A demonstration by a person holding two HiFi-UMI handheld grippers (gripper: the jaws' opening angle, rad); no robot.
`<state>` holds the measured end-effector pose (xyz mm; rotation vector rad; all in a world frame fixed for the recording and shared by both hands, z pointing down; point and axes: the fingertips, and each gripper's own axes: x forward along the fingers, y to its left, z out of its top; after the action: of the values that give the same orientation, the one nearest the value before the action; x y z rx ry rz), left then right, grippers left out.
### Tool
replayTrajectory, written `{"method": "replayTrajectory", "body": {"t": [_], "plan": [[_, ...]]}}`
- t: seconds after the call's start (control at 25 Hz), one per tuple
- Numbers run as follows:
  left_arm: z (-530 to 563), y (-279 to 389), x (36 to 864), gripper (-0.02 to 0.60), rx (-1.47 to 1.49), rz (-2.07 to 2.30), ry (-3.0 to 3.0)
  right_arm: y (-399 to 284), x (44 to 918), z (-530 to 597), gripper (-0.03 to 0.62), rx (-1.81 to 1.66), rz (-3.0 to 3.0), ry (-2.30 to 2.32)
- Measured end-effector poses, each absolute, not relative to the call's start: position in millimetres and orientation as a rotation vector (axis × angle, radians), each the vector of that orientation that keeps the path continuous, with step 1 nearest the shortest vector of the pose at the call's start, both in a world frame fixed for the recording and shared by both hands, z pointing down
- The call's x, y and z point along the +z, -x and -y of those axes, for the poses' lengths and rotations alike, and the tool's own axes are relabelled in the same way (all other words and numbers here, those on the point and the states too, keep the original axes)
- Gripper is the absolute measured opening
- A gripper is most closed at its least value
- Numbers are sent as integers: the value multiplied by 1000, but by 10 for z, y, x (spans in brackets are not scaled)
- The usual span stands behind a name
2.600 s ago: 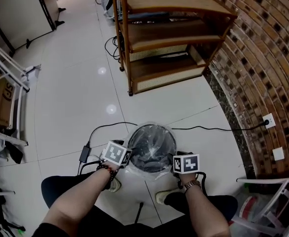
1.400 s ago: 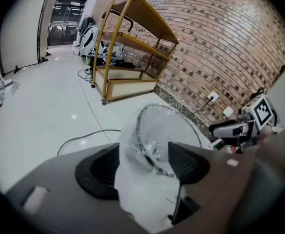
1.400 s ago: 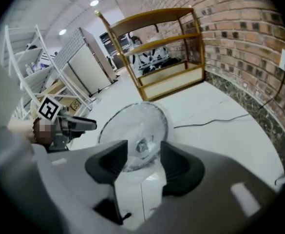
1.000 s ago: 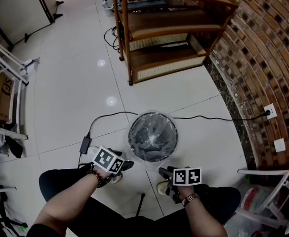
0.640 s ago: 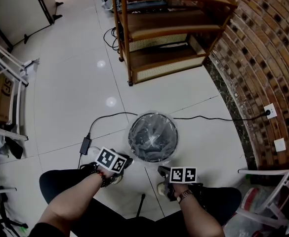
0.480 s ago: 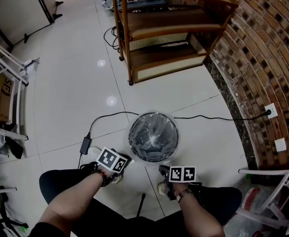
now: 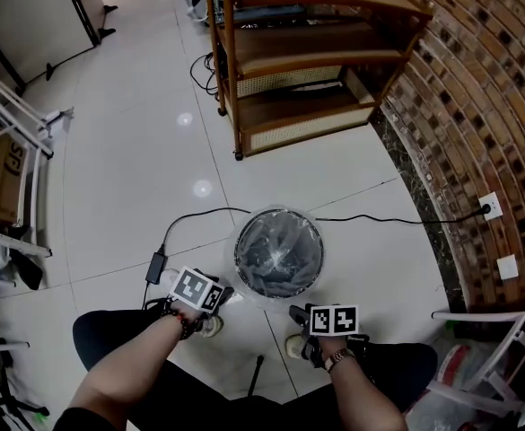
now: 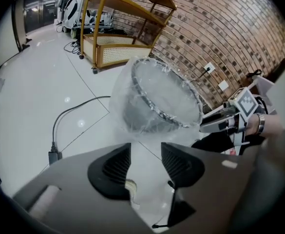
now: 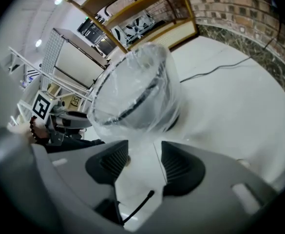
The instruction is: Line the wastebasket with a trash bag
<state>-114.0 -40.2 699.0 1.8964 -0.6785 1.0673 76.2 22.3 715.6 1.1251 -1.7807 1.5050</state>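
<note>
A round dark wastebasket (image 7: pixel 278 253) stands on the white tile floor, and a clear trash bag (image 7: pixel 244 287) lines it, folded over the rim. In the left gripper view the wastebasket (image 8: pixel 157 99) is just ahead, with the bag's hem (image 8: pixel 147 130) hanging beyond the jaws. My left gripper (image 7: pixel 221 295) (image 8: pixel 145 161) is near the basket's left side. Its jaws have just been opening, and they are open with nothing between them. Near the basket's right side is my right gripper (image 7: pixel 297 314) (image 9: pixel 144 164). It too has just been opening and holds nothing. The bagged wastebasket (image 9: pixel 132 89) fills the right gripper view.
A wooden shelf unit (image 7: pixel 307 61) stands behind the basket, with a brick wall (image 7: pixel 486 106) and a socket (image 7: pixel 488 212) to the right. A black cable (image 7: pixel 190 215) and its adapter (image 7: pixel 154 266) lie at the left. The person's shoes (image 7: pixel 210 327) and knees are close below.
Both grippers have drawn back from the basket's rim toward the person's knees since the earliest frame. Over the last second they have hardly shifted.
</note>
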Motion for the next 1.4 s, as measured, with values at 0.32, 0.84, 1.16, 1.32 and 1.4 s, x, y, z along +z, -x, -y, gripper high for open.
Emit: {"method": "replayTrajectory", "body": {"t": [0.32, 0.84, 1.16, 1.32, 1.4], "plan": [[787, 1243, 6497, 236, 997, 862, -2019, -979, 6523, 59, 202, 1307, 1913, -1236], [1159, 157, 5797, 131, 1005, 786, -2512, -311, 5835, 917, 15, 783, 2199, -1155], [1129, 1, 5960, 5, 1096, 752, -2571, -364, 6057, 1026, 0, 575, 2119, -1147], [1060, -89, 6044, 5, 1112, 725, -2571, -351, 6066, 1070, 0, 511, 2120, -1154], [1033, -125, 6070, 5, 1113, 719, -2571, -316, 6043, 1085, 0, 508, 2132, -1154]]}}
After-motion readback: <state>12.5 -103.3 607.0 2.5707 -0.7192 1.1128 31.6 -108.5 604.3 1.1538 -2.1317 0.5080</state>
